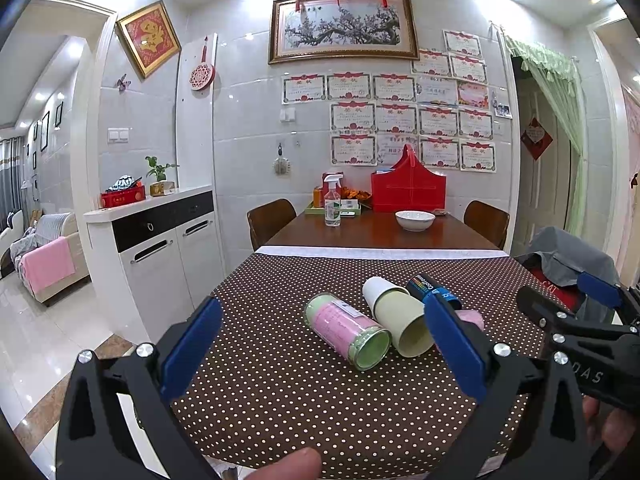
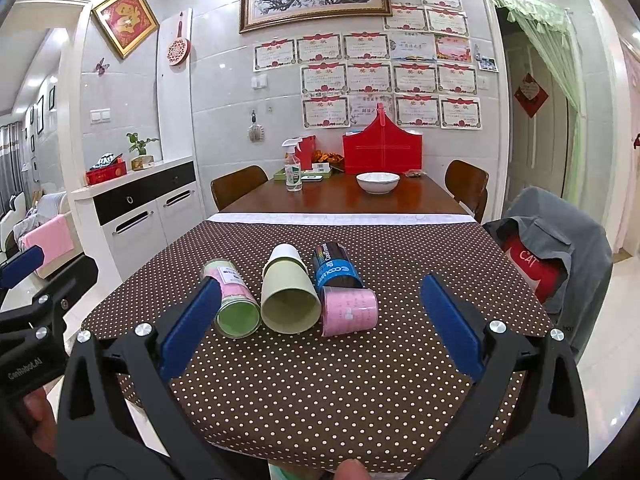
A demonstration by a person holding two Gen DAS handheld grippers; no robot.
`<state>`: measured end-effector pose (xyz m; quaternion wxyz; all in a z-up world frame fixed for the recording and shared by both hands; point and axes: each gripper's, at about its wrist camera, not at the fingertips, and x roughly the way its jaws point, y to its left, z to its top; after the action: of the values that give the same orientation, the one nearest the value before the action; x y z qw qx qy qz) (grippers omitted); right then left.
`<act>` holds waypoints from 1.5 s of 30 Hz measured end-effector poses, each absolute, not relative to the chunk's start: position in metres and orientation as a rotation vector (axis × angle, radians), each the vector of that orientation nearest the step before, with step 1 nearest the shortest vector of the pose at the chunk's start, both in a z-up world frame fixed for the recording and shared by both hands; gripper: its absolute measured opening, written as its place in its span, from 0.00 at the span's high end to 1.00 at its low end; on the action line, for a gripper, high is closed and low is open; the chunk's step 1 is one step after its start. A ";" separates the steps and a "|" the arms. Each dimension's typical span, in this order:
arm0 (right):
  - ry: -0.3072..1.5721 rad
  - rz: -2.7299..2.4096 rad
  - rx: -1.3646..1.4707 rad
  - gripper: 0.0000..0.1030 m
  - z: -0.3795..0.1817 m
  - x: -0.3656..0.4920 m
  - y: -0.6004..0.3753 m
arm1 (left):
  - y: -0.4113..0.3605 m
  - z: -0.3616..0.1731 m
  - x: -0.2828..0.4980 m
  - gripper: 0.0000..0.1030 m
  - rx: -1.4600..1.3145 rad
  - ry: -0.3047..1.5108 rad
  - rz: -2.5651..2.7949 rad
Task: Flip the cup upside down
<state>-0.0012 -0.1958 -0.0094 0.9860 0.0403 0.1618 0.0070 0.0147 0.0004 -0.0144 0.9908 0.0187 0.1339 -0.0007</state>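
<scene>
The left hand-held gripper (image 1: 324, 354) hung above the near edge of the table (image 1: 280, 400), its blue pads (image 1: 191, 350) spread wide apart with nothing between them. The right hand-held gripper (image 2: 320, 326) was likewise spread wide and empty, low over the same edge; in the left wrist view it showed at the right border, just beside the left one.

Ahead of both, on a brown dotted cloth (image 2: 320, 392), four cups lay on their sides in a close group. The cream cup (image 2: 289, 294) lay in the middle, its mouth toward the cameras and its white base pointing away. To its left lay a glass cup (image 2: 234, 300) with a pink label and a green inside, touching or just beside it. To its right lay a small pink cup (image 2: 350, 311), close against the cream cup's rim, and behind that a blue-and-black cup (image 2: 336, 268). In the left wrist view the right pad covered most of the pink cup.

Beyond the cloth the bare wood of the table held a white bowl (image 2: 377, 182), a spray bottle (image 2: 293, 170), a green tray (image 2: 316, 176) and a red bag (image 2: 382, 148) against the wall. Chairs (image 2: 238, 184) stood at either side. A grey jacket (image 2: 560, 248) hung over a nearer chair at the right. A white cabinet (image 2: 136, 208) stood at the left.
</scene>
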 end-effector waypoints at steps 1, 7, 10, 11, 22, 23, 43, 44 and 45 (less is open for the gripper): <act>0.326 0.013 0.081 0.06 -0.009 -0.001 -0.195 | 0.001 -0.015 0.015 0.04 0.037 0.269 -0.002; 0.322 0.012 0.076 0.06 -0.013 0.005 -0.198 | 0.003 -0.015 0.012 0.04 0.037 0.263 -0.004; 0.321 0.013 0.076 0.06 -0.012 0.006 -0.199 | 0.002 -0.015 0.013 0.04 0.037 0.263 -0.004; 0.321 0.011 0.074 0.06 -0.012 0.006 -0.199 | 0.002 -0.014 0.012 0.04 0.038 0.263 -0.004; 0.323 0.015 0.075 0.06 -0.011 0.005 -0.199 | 0.001 -0.013 0.011 0.04 0.038 0.263 -0.004; 0.323 0.015 0.075 0.06 -0.011 0.006 -0.199 | 0.001 -0.012 0.011 0.04 0.038 0.264 -0.004; 0.359 0.038 0.051 0.06 -0.016 0.017 -0.197 | -0.002 -0.010 0.017 0.04 0.040 0.279 -0.013; 0.368 0.042 0.052 0.06 -0.017 0.020 -0.198 | -0.002 -0.010 0.019 0.04 0.040 0.283 -0.014; 0.373 0.043 0.053 0.06 -0.018 0.022 -0.198 | -0.002 -0.010 0.021 0.04 0.040 0.288 -0.015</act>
<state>0.0224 -0.1981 -0.0180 0.9821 0.0262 0.1853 0.0213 0.0212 -0.0025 -0.0102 0.9894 0.0197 0.1435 -0.0076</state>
